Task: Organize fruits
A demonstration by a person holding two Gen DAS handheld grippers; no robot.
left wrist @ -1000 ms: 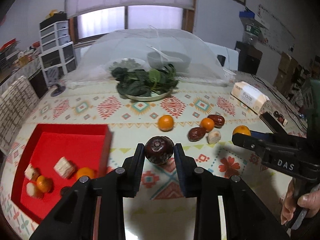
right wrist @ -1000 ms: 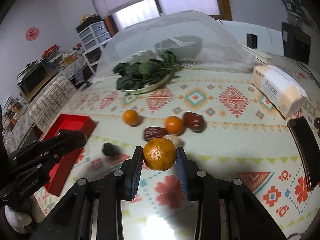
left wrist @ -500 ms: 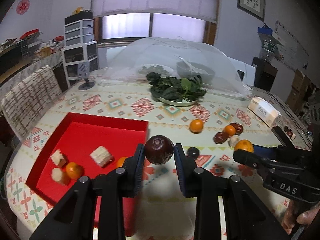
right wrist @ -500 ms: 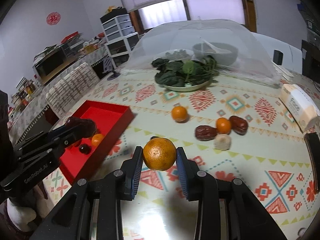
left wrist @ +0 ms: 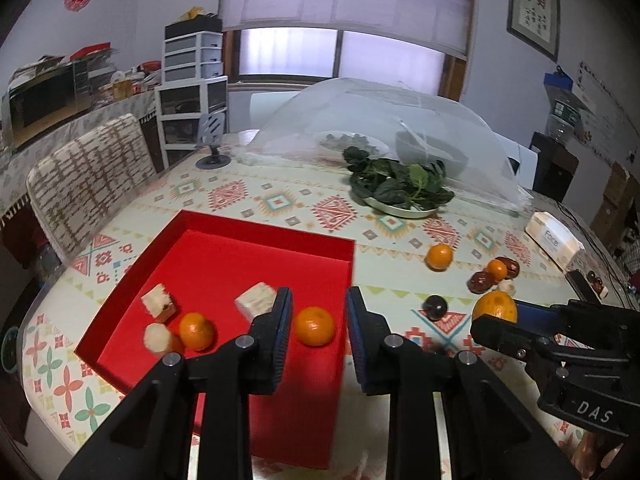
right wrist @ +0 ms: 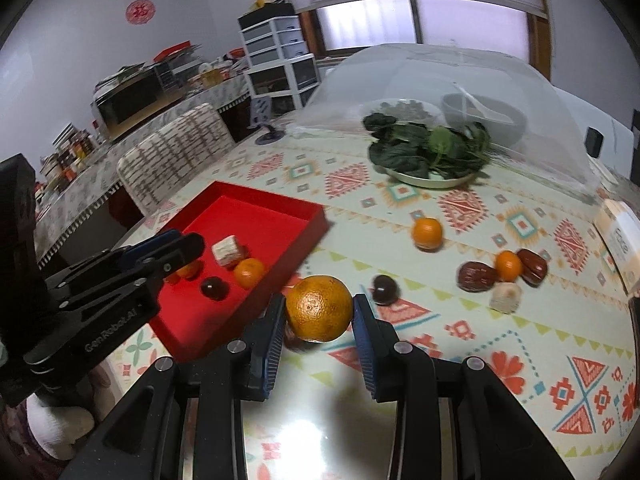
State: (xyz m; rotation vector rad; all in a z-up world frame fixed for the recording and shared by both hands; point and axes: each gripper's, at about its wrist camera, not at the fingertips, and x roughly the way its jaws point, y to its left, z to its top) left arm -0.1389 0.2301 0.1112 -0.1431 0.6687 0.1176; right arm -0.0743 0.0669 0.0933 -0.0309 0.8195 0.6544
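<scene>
**Large orange on its way to the tray: placement notes**

Right gripper: fingers clamped on the large orange, which is held clear of the table, just beside the near corner of the red tray.

Left gripper: fingers drawn in narrow with nothing between them. It hangs over the tray. A dark round fruit lies on the tray floor just below its tips. The left view does not show that fruit, probably because a finger hides it.

Tray contents: two small oranges, pale cut pieces and the dark fruit.

Judgement on the step in hand:
- Carry the orange over the tray wall with room to spare; the wall stands up and could catch the fruit.
- Aim for the bare red floor at the far side, away from the left gripper and the cluster of pieces.
- Lower the orange until it is nearly resting, then let go. It is round and will roll if dropped.

Several fruits are left on the table, including another dark fruit.
</scene>
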